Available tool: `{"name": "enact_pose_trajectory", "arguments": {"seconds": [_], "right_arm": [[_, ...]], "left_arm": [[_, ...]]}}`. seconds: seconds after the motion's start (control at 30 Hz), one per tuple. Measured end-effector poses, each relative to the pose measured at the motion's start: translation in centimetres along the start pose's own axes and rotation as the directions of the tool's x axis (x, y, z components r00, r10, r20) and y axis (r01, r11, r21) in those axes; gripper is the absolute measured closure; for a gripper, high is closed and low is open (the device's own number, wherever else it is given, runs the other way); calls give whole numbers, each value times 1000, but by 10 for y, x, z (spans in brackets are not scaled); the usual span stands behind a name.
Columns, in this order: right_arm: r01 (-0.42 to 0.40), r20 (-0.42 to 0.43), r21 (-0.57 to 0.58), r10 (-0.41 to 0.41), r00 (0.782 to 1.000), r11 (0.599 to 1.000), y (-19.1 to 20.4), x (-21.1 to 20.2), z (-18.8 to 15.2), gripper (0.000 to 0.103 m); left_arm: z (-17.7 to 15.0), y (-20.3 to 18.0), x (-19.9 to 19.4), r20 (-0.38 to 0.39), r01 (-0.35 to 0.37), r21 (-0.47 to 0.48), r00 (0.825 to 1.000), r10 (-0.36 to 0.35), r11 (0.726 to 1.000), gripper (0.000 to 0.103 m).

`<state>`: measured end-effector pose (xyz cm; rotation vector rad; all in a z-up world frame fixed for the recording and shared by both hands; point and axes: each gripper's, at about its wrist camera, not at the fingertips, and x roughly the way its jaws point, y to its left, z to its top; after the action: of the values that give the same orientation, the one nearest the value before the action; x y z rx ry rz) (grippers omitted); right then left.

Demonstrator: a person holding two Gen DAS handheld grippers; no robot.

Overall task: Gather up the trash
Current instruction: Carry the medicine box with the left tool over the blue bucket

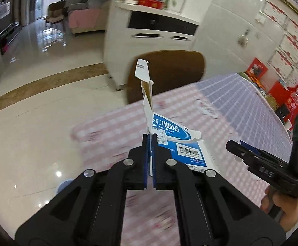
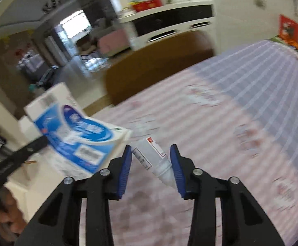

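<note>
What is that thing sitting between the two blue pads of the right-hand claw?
A small white bottle, lying tilted between the right gripper pads, above the checked tablecloth. The right wrist view shows it.

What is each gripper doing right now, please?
Left gripper: closed on the flattened blue-and-white cardboard medicine box.
Right gripper: closed on a small white plastic bottle with a red-marked label, pads against both sides.

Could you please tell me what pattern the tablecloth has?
Pink-and-lilac check on the tablecloth, clearest in the right wrist view.
</note>
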<state>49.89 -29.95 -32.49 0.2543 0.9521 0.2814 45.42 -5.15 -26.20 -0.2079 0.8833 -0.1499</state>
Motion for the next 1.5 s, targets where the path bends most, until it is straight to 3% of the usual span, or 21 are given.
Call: {"name": "enact_pose_trajectory", "arguments": {"seconds": [0.13,0.33,0.47,0.7,0.83,1.13,1.5], "right_arm": [[-107,-53,-14,106,993,994,72,18,-18,65],[-228,-171,-49,217,961,972,183,60,-55,65],[-253,-239,-68,231,943,965,236,87,-78,65],[-260,-305,-106,217,927,960,298,116,-100,65],[-260,-320,-118,212,924,958,322,133,-105,65],[-227,-357,-99,178,917,969,322,154,-111,58],[-201,-362,-109,149,920,973,308,149,-108,56]], "left_arm": [[-17,69,-32,-22,-71,-39,997,70,997,100],[-59,177,-67,-114,-189,-111,978,176,976,100],[-86,232,-75,-183,-249,-164,959,218,955,100],[-107,288,-84,-225,-286,-209,945,239,935,100],[-114,307,-87,-242,-308,-223,937,253,925,100],[-122,333,-85,-273,-317,-241,929,249,917,100],[-118,316,-56,-324,-271,-211,926,195,939,100]]}}
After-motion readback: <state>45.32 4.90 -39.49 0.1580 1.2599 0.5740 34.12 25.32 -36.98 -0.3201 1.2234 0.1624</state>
